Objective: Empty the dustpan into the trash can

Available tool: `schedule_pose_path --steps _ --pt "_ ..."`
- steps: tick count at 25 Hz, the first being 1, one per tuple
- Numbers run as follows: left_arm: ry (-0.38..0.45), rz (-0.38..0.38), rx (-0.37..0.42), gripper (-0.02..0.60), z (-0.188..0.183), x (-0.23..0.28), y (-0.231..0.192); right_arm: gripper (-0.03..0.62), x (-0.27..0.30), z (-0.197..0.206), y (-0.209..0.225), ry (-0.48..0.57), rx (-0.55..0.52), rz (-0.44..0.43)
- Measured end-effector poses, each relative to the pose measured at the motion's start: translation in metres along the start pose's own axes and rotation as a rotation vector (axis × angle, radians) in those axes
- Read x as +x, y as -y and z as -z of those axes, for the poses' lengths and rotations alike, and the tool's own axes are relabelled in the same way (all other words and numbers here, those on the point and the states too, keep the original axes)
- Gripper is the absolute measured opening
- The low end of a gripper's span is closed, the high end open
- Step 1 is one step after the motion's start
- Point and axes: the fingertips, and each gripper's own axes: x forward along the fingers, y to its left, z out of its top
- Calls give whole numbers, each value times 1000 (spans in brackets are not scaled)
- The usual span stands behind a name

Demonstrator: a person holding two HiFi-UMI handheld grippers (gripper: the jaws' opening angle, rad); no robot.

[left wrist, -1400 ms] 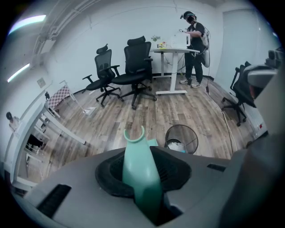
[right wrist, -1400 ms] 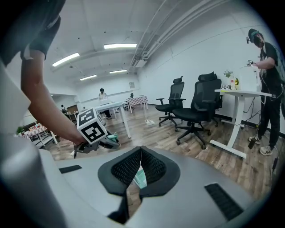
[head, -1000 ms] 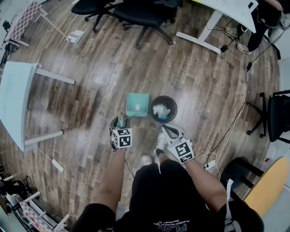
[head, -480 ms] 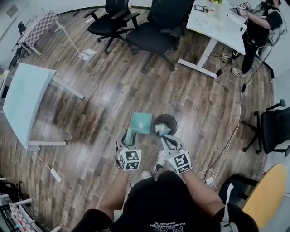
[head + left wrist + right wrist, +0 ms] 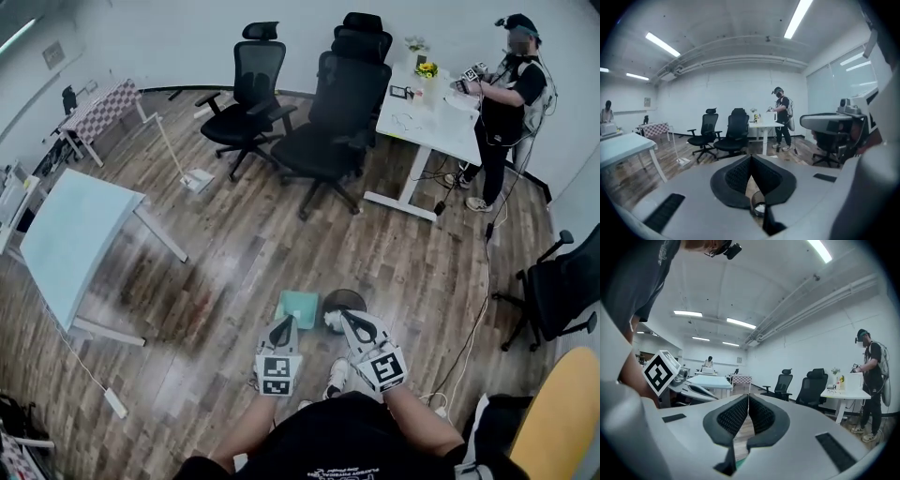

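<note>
The teal dustpan (image 5: 298, 306) lies flat on the wood floor, touching the left side of the round black trash can (image 5: 337, 301), which has white paper in it. My left gripper (image 5: 282, 328) hangs above the floor just short of the dustpan, jaws shut and empty. My right gripper (image 5: 351, 322) is raised beside it, over the can's near rim, jaws also shut with nothing held. In the left gripper view the shut jaws (image 5: 750, 157) point level across the room, and the can (image 5: 759, 206) shows below them. Under the right gripper's shut jaws (image 5: 748, 396) a teal sliver of the dustpan (image 5: 741, 460) shows.
Two black office chairs (image 5: 319, 112) stand beyond the can. A white desk (image 5: 427, 117) with a person (image 5: 506, 103) beside it is at the back right. A light blue table (image 5: 70, 244) is on the left, a broom (image 5: 183, 159) behind it. Cables (image 5: 483, 281) run along the right.
Both grippers rose from near the floor and the view tilted up into the room. The left jaws, open by the dustpan's handle before, are now shut and clear of it.
</note>
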Motion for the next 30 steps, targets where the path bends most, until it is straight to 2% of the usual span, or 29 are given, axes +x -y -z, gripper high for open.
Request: schedule_pose_path --steps 4,9,11,16,22,25,30 --pt "62 45 -34 23 -12 -32 25 25 -25 -17 -8 43 -24 43" --pt "189 92 28 23 -39 -67 39 23 -47 -34 -20 72 -19 75" --pt "215 100 43 25 -45 -77 44 23 -53 -37 -21 82 -22 90" --pt "220 86 63 25 -44 -97 53 23 -70 -45 -30 90 -21 133" --pt "238 91 42 25 -47 -116 63 23 -86 -53 -38 93 -25 163" --pt "251 93 21 25 -49 -122 63 23 -90 -61 -44 103 -45 166" --pt "235 104 30 25 -45 -122 69 23 -98 -59 -55 98 -57 147"
